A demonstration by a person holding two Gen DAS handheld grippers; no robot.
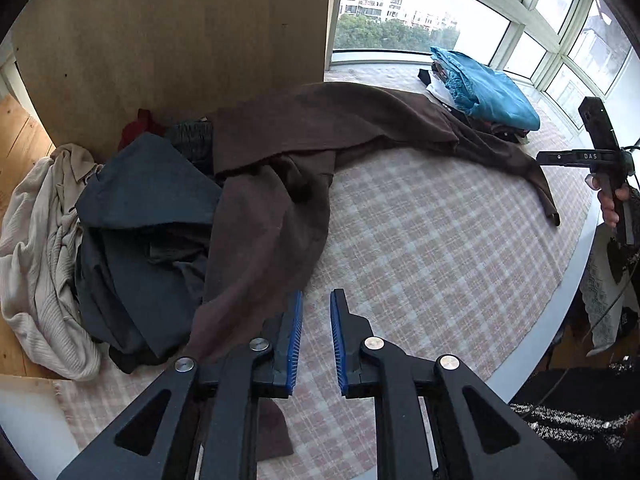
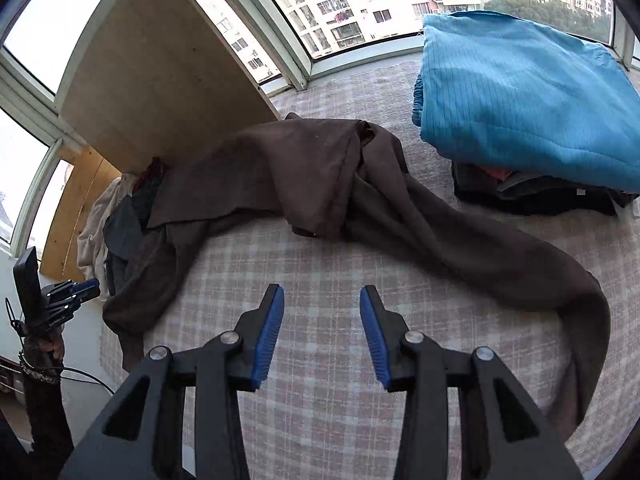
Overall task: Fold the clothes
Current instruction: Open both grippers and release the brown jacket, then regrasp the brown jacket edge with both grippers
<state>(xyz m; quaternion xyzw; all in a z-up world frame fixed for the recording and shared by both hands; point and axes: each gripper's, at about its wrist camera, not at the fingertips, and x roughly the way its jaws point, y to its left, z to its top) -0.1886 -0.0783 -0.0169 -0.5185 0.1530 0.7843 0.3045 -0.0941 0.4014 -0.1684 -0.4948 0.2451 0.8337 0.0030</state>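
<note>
Across the frame's middle, the brown trousers sprawl unfolded on the checked cloth, long axis left to right; your left gripper and right gripper hover parted, empty, the left nearer.

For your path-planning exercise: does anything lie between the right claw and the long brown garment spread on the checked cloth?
Nothing visible does. The right claw is open above bare pink checked tablecloth, and the crumpled brown fabric garment lies straight ahead. The folded blue quilted cloth sits off to the right.
</note>
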